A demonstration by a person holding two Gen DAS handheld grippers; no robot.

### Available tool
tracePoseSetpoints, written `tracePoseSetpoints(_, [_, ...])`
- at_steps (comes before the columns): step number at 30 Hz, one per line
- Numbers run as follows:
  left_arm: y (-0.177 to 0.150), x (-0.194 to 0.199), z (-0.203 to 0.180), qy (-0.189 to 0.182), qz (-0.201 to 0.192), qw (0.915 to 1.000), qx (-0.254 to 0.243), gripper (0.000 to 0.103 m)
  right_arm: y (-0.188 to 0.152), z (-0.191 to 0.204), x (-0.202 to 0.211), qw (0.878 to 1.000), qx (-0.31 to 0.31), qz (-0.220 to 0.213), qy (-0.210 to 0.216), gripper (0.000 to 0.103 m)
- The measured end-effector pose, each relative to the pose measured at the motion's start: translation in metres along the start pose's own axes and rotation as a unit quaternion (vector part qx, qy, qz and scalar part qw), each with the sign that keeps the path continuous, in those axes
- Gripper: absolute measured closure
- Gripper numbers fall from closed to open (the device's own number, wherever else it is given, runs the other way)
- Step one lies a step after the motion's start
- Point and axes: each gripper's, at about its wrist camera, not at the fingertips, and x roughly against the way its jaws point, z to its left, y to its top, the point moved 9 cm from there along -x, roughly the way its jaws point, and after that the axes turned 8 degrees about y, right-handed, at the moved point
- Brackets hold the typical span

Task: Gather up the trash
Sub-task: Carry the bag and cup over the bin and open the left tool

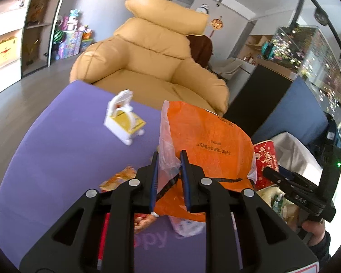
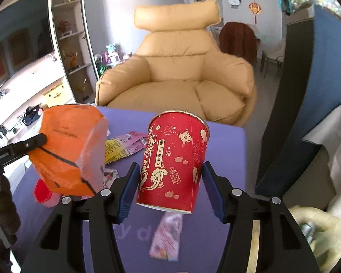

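A bin [image 2: 325, 150] lined with a white bag stands to the right of the right tongs [image 2: 170, 179], beside the purple table [image 2: 225, 157]. Below it, at the picture's edge, lies a pale yellowish bag with something green showing inside; the view there is too blurred to say what it is.

The right tongs are spread wide around a red paper cup [image 2: 174, 161] with gold patterns. The cup stands between the blue pads and seems lifted off the table, tilted a little, so the pads look to be gripping its sides. Its open top faces away from the camera and its contents are hidden.

The left tongs [image 1: 169, 159] are nearly closed, pinching the thin clear edge of an orange plastic bag [image 1: 206, 141], which hangs raised above the table. From the right wrist, that bag hangs to the left of the cup.

On the table under and between the tongs lie loose wrappers: a yellow and pink one [image 2: 125, 145] behind the bag, and a pink one [image 2: 168, 234] just below the cup. A small white and yellow toy cart [image 1: 125, 119] stands ahead and left of the left tongs.
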Motion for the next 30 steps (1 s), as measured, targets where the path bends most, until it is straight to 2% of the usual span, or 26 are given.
tracePoseSetpoints(10, [-0.015,0.015,-0.088,-0.041,0.002,0.998,-0.048,0.087,-0.014,-0.047,0.091,0.998,0.0,-0.04,-0.049,0.049])
tracePoseSetpoints(19, [-0.048,0.005,-0.177,-0.093,0.036,0.9893,-0.107,0.087,-0.039,-0.111,0.169,0.991,-0.024,-0.068,-0.112,0.049])
tracePoseSetpoints(23, [-0.073,-0.013,-0.216,-0.121,0.069,0.9819,-0.129,0.087,-0.051,-0.135,0.193,0.987,-0.037,-0.072,-0.137,0.049])
tracePoseSetpoints(30, [-0.132,-0.052,-0.289,-0.174,0.149,0.961,-0.155,0.087,-0.069,-0.156,0.208,0.985,-0.051,-0.07,-0.152,0.049])
